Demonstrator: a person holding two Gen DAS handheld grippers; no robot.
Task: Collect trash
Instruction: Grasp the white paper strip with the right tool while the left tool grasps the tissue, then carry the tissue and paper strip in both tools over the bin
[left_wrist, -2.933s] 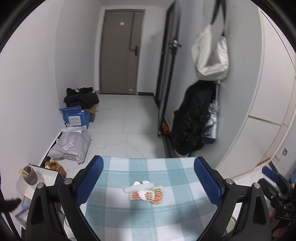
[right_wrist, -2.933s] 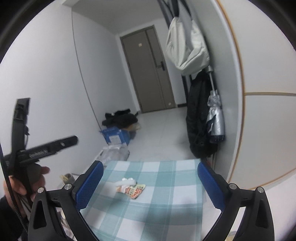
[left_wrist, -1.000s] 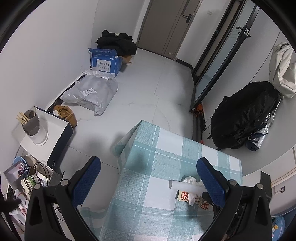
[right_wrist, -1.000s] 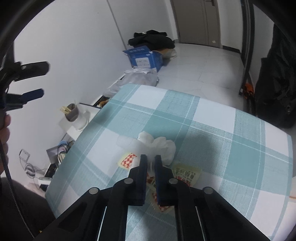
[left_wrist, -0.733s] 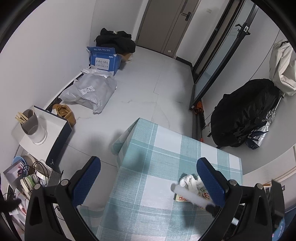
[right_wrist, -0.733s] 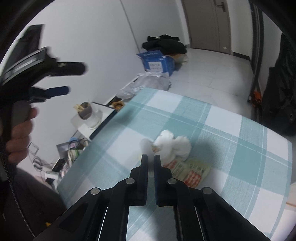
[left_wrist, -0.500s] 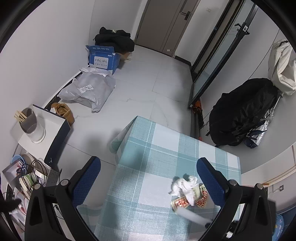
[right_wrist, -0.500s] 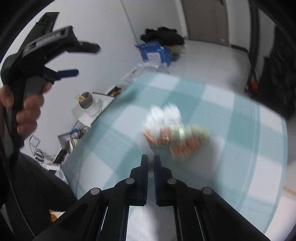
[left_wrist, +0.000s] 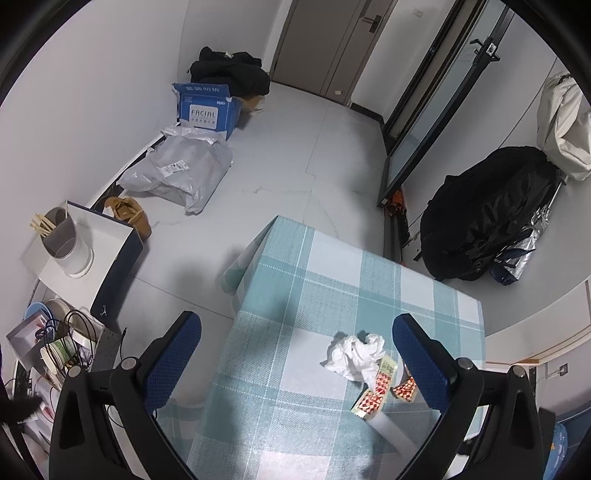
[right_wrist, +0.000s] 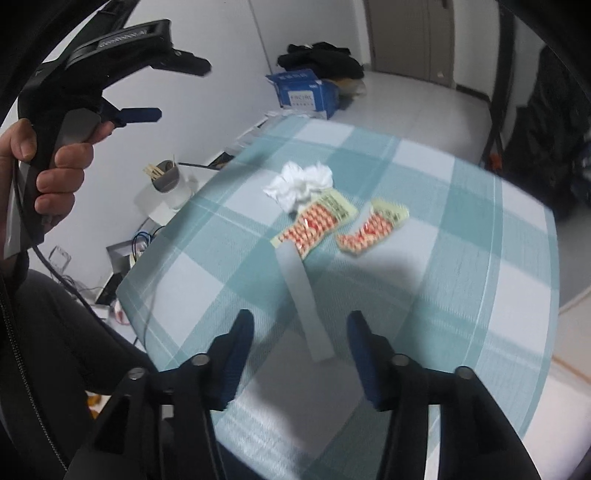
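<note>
Both tongs are wide and hold nothing: the right tongs (right_wrist: 301, 332) and the left tongs (left_wrist: 295, 354). A white strip (right_wrist: 303, 299) lies on the tabletop (right_wrist: 461, 236) between the right fingers. The crumpled tissue (right_wrist: 301, 182) sits at 12 o'clock from it.

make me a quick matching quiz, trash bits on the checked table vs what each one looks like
Column one:
1. tissue
2. strip
3. wrappers
4. right hand-held gripper

Column two:
a. red and white pattern, flat
b. open, empty
c. white, crumpled
d. long, pale grey, nearest the gripper

Pairs: 1-c, 2-d, 3-a, 4-b
</note>
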